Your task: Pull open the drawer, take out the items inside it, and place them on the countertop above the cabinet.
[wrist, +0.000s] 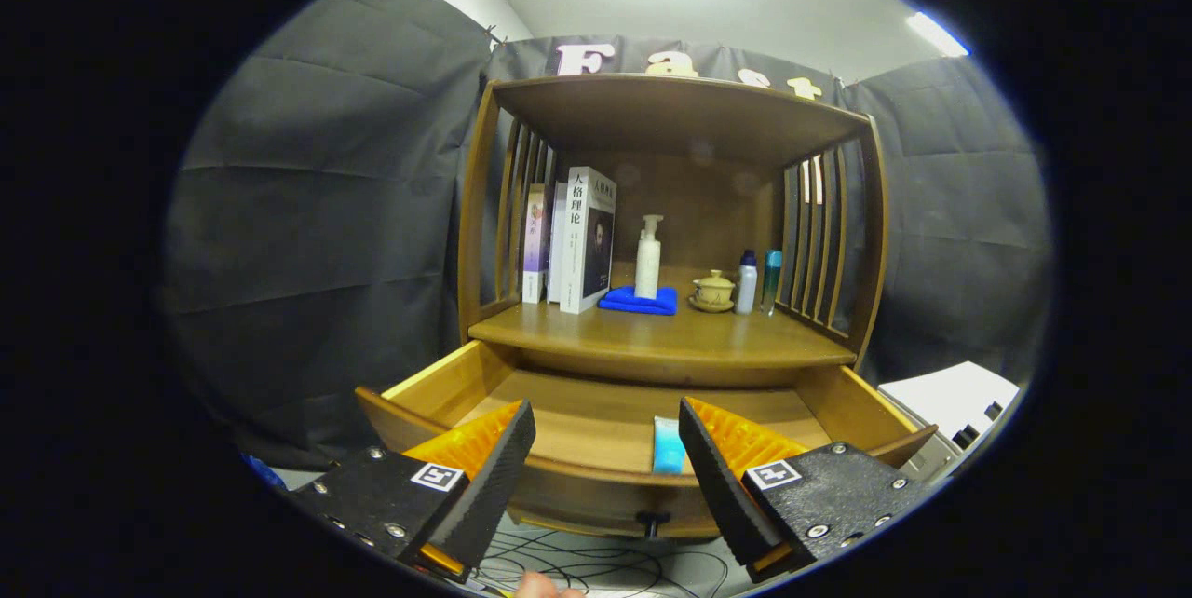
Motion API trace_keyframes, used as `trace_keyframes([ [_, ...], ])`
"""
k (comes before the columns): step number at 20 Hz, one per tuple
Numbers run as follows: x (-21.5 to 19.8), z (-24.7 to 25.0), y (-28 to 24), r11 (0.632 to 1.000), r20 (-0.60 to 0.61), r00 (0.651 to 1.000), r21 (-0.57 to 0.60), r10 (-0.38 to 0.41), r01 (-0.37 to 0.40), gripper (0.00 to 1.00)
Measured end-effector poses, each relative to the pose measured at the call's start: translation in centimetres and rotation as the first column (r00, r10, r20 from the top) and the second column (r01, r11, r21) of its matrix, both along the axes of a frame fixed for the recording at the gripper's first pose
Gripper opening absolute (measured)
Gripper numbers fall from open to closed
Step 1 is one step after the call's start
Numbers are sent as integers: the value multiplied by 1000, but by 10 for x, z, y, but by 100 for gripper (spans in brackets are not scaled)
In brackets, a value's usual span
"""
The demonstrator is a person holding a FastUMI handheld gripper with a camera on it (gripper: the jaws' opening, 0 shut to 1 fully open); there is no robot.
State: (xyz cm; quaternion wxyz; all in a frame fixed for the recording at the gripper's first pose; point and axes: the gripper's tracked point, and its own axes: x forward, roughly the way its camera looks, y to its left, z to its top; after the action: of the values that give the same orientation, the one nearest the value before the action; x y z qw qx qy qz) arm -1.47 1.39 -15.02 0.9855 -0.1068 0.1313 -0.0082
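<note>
Gripper fingers spread, empty — light blue tube at open drawer's front edge looks light, squashy; pinch mid-body

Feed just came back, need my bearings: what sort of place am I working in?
Likely a staged recording booth, not a real home: black cloth walls surround a small wooden cabinet with its drawer pulled open, cables lie loose below, and the open gripper hovers before the drawer.

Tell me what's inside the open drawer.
A light blue item lies in the drawer, just ahead of the open gripper. The drawer's front and fingers hide its near floor.
</note>
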Motion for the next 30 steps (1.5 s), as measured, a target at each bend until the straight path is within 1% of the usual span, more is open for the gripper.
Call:
trace_keyframes([
  [1, 9, 4, -2, 1000, -9, 1000, 5, -18, 18, 95],
  [4, 35, -2, -17, 996, -110, 990, 17, -87, 89, 95],
  [7, 53, -17, -42, 986, -212, 963, -15, -166, 167, 95],
  [9, 58, -35, -57, 972, -313, 922, -16, -227, 234, 95],
  [10, 62, -46, -65, 963, -364, 895, -17, -258, 270, 95],
  [12, 70, -67, -73, 950, -452, 844, -26, -288, 311, 95],
  [13, 73, -76, -76, 945, -494, 816, -41, -302, 325, 95],
  [16, 82, -104, -88, 936, -594, 734, -105, -330, 335, 95],
  [18, 89, -124, -91, 931, -656, 677, -119, -334, 344, 95],
  [21, 97, -147, -97, 928, -712, 624, -106, -322, 357, 95],
  [23, 95, -160, -104, 917, -737, 590, -102, -330, 386, 95],
  [24, 94, -165, -108, 905, -745, 572, -99, -342, 413, 93],
  [25, 93, -167, -110, 898, -751, 564, -88, -344, 431, 92],
  [26, 94, -168, -111, 892, -753, 560, -78, -345, 445, 87],
  [27, 95, -170, -114, 889, -756, 555, -76, -347, 452, 86],
  [30, 88, -177, -124, 885, -781, 506, -126, -367, 447, 81],
])
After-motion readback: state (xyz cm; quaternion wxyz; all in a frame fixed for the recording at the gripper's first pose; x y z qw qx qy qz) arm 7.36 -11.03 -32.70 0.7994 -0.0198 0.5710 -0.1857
